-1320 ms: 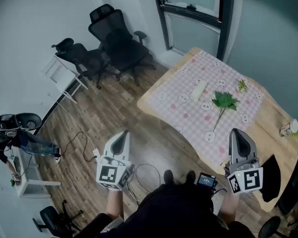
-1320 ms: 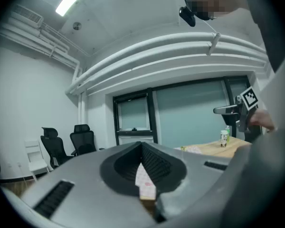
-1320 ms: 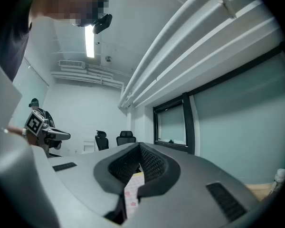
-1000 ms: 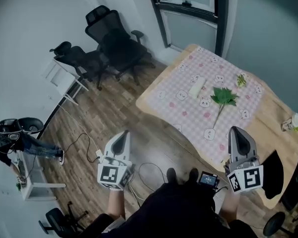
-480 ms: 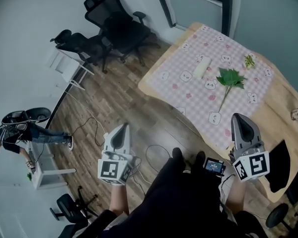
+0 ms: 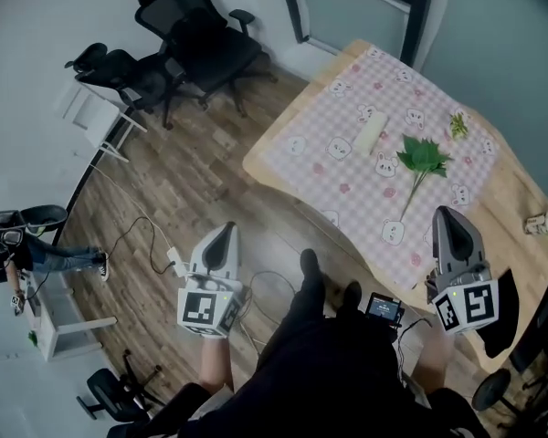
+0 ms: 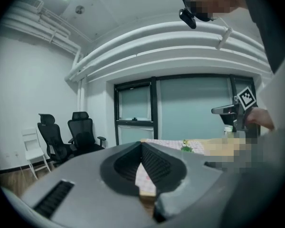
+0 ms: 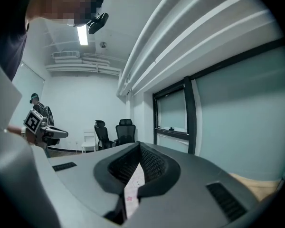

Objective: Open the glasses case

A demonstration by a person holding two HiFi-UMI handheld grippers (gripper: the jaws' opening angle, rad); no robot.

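Note:
The glasses case (image 6: 369,131), a cream oblong, lies shut on the pink checked cloth (image 6: 347,190) at the table's far side. A green leafy sprig (image 6: 423,161) lies to its right. My left gripper (image 6: 225,233) hangs over the wooden floor, well short of the table, jaws together and empty. My right gripper (image 6: 448,215) is above the cloth's near right edge, also shut and empty, far from the case. In the left gripper view the left gripper (image 7: 142,146) points level at the table. The right gripper (image 8: 138,147) shows only a thin slit between its jaws.
Two black office chairs (image 6: 192,35) and a white chair (image 6: 87,112) stand by the far wall. A small bottle (image 6: 541,223) and a black object (image 6: 502,322) sit at the table's right edge. Cables (image 6: 155,254) trail on the floor. Another person (image 6: 18,254) stands at far left.
The head view has swung and the table has come a little closer. Both grippers have shifted slightly forward and down, still shut and empty.

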